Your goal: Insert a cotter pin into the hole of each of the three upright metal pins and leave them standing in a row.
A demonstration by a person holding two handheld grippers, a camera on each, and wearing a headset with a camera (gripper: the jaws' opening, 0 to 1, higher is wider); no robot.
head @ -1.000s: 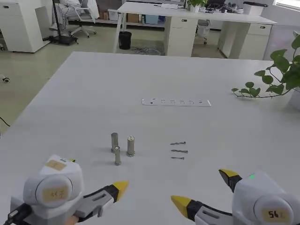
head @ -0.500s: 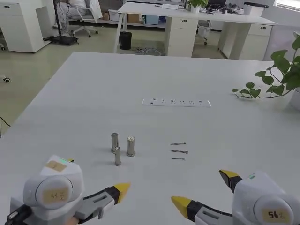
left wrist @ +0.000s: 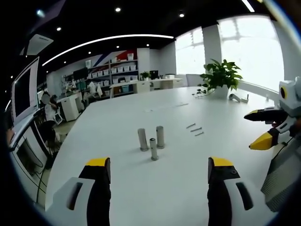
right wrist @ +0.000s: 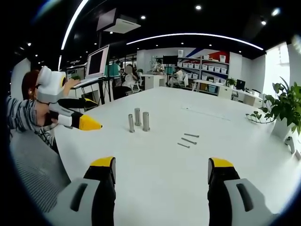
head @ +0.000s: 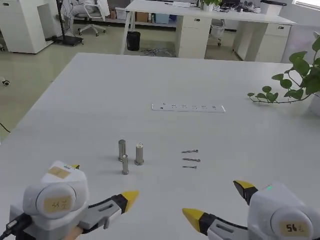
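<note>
Three upright metal pins (head: 139, 154) stand in a tight cluster on the white table (head: 100, 100), left of centre. Three small cotter pins (head: 191, 160) lie flat in a column to their right. My left gripper (head: 102, 181) hovers open near the table's front edge, short of the metal pins (left wrist: 153, 149). My right gripper (head: 218, 201) is open too, below the cotter pins (right wrist: 189, 141). Both hold nothing. In the left gripper view the right gripper (left wrist: 268, 127) comes in from the right. In the right gripper view the left gripper (right wrist: 70, 117) comes in from the left.
A white power strip (head: 188, 107) lies flat farther back, at the table's middle. A leafy plant (head: 295, 85) reaches over the right edge. Office desks and chairs stand on the floor beyond the table's far edge.
The head view has tilted a little, so the whole scene sits slightly higher. The pins, the cotter pins and both open grippers keep their places.
</note>
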